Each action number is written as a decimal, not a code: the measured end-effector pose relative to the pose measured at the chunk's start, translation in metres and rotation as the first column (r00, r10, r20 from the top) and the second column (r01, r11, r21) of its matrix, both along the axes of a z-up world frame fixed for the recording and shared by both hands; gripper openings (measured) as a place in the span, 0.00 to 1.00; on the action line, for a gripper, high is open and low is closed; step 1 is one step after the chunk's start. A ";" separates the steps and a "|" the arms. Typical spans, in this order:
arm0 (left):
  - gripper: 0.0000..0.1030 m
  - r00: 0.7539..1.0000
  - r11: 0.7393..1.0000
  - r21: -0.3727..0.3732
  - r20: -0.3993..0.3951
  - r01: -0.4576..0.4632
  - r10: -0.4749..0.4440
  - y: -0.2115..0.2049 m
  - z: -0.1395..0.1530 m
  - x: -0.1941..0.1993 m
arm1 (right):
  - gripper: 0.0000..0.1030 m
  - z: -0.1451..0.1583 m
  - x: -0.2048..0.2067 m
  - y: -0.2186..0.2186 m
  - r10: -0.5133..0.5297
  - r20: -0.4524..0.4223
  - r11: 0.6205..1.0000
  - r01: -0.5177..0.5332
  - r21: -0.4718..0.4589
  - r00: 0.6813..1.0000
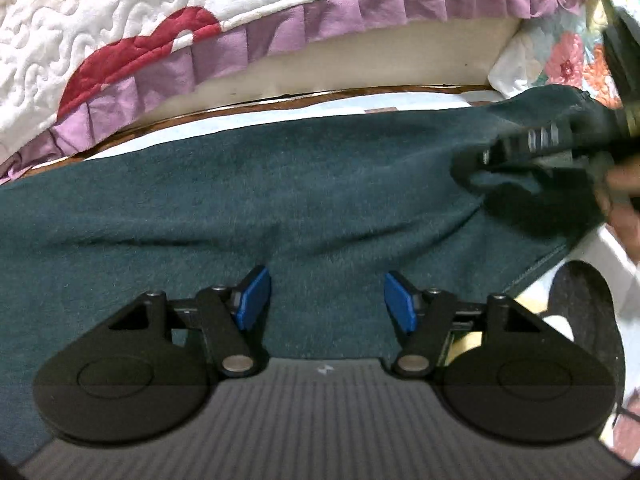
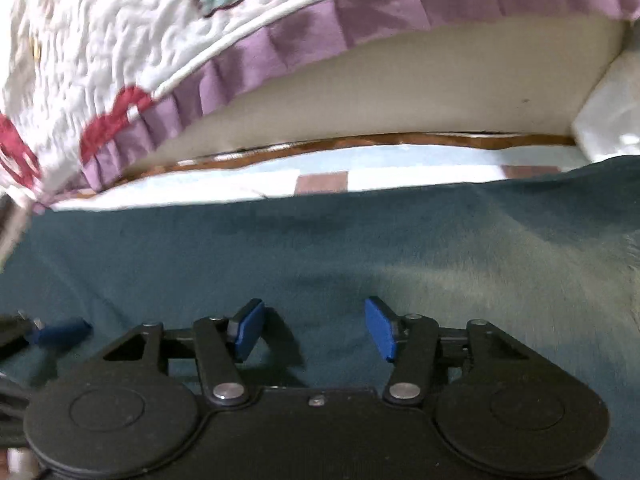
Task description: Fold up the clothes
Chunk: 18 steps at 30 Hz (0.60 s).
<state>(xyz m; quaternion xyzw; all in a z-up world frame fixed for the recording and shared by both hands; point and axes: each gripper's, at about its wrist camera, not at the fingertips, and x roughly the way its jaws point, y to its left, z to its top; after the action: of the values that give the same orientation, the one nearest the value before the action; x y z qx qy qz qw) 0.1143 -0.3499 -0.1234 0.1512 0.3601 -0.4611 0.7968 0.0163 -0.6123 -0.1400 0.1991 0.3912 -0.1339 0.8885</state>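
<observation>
A dark teal garment [image 1: 280,200] lies spread flat and fills the middle of both views. My left gripper [image 1: 328,302] hovers over its near part, open, its blue pads [image 1: 254,300] apart with only flat cloth beneath. In the right wrist view, my right gripper [image 2: 316,330] is also open above the teal garment [image 2: 360,248], holding nothing. One blue pad of the left gripper [image 2: 64,330] shows at the left edge there. In the left wrist view, one of the right gripper's black fingers [image 1: 528,142] appears blurred over a bunched, shadowed fold at the garment's right end.
A white quilted bedspread [image 1: 120,20] with a purple frill [image 1: 280,36] overhangs a cream mattress side [image 1: 380,64] behind the garment. A light checked sheet [image 2: 240,184] lies under it. Floral fabric [image 1: 568,60] is at upper right, a hand [image 1: 624,208] at the right edge, and a dark round object [image 1: 584,312] at lower right.
</observation>
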 end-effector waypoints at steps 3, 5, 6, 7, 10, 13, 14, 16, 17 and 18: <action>0.61 1.000 1.000 -0.004 0.002 -0.004 0.004 0.001 0.000 0.000 | 0.60 0.005 0.007 -0.021 0.087 -0.022 0.996 -0.088 -0.017 0.996; 0.62 1.000 1.000 -0.007 0.004 -0.007 0.007 0.001 0.000 -0.001 | 0.63 0.005 0.017 -0.022 0.169 -0.082 0.976 -0.179 -0.122 0.982; 0.62 1.000 1.000 -0.009 0.005 -0.009 0.009 0.002 0.000 -0.001 | 0.68 -0.002 0.022 -0.020 0.228 -0.130 0.957 -0.246 -0.152 0.965; 0.62 1.000 1.000 -0.010 0.005 -0.010 0.010 0.002 -0.001 -0.001 | 0.77 -0.003 0.025 -0.016 0.274 -0.131 0.938 -0.295 -0.181 0.953; 0.62 1.000 1.000 -0.015 0.008 -0.014 0.014 0.003 -0.001 -0.001 | 0.81 -0.006 0.035 -0.012 0.326 -0.115 0.915 -0.344 -0.211 0.938; 0.62 1.000 1.000 -0.019 0.010 -0.018 0.019 0.004 -0.001 -0.002 | 0.72 -0.007 0.043 -0.016 0.334 -0.056 0.919 -0.338 -0.203 0.941; 0.62 1.000 1.000 -0.021 0.011 -0.020 0.020 0.004 -0.001 -0.002 | 0.63 -0.007 0.044 -0.018 0.332 -0.036 0.921 -0.332 -0.205 0.943; 0.62 1.000 0.999 -0.024 0.012 -0.023 0.023 0.004 -0.001 -0.002 | 0.00 -0.008 0.045 -0.028 0.276 -0.004 0.944 -0.272 -0.187 0.961; 0.62 1.000 0.999 -0.026 0.013 -0.024 0.024 0.005 -0.001 -0.003 | 0.00 -0.008 0.045 -0.033 0.247 0.012 0.954 -0.241 -0.177 0.969; 0.62 1.000 0.999 -0.027 0.013 -0.024 0.024 0.005 -0.001 -0.003 | 0.00 -0.008 0.045 -0.039 0.216 0.023 0.963 -0.209 -0.172 0.976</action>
<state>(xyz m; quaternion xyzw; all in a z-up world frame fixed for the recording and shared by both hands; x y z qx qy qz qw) 0.1117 -0.3446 -0.1248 0.1394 0.3503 -0.4551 0.8067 0.0615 -0.6508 -0.1484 0.0828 0.3791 -0.0664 0.9193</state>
